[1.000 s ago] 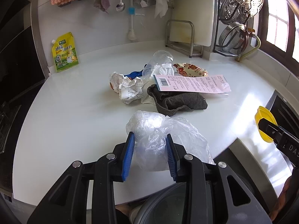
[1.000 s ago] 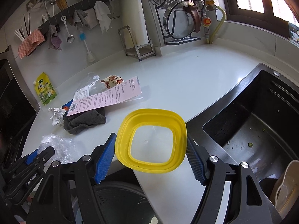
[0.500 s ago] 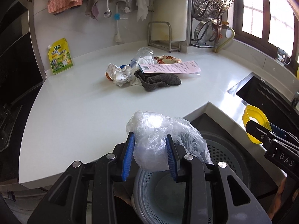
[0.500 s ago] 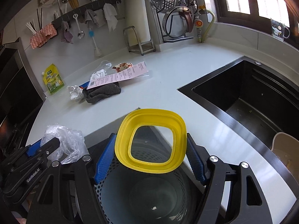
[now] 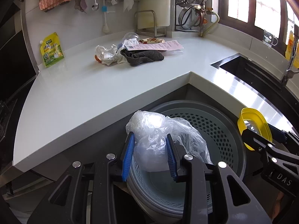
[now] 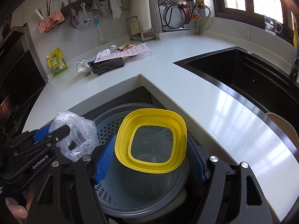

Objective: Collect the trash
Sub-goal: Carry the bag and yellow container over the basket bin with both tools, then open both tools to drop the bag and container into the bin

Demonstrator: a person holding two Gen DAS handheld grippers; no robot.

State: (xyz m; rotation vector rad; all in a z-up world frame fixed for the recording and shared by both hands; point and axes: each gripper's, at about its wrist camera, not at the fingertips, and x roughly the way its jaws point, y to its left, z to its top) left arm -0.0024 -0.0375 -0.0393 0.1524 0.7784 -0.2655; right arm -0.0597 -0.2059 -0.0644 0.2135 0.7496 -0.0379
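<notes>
Both grippers hang over the bin point(image 5: 214, 130), a round grey bin with a perforated pale liner, tucked into the inner corner of the white counter point(image 5: 89, 93).

The left gripper point(image 5: 150, 155) has its blue pads clenched on a bag point(image 5: 160, 138): thin clear plastic, crumpled and puffy, glinting where the light hits it, one loose fold trailing off to the right over the bin's mouth. In the right wrist view the same bag point(image 6: 78, 136) bulges out past the left gripper point(image 6: 56, 136).

The right gripper point(image 6: 150, 158) grasps a lid point(image 6: 151, 140), jaws spread wide against its two sides. It is a yellow, rounded-square frame with a clear middle through which the bin point(image 6: 112, 128) shows; it sits directly above the bin's opening. From the left wrist it appears edge-on, a lid point(image 5: 254, 127) at the right gripper's point(image 5: 252, 132) tip.

More rubbish lies on the counter, well apart from the bin: crumpled paper point(image 5: 105, 53), a dark cloth point(image 5: 143, 57), a pink receipt point(image 5: 155, 46) lying over it, a clear cup point(image 5: 130, 36) and a patterned wrapper point(image 5: 152, 40). A green pouch point(image 5: 52, 50) leans on the wall at the left.
</notes>
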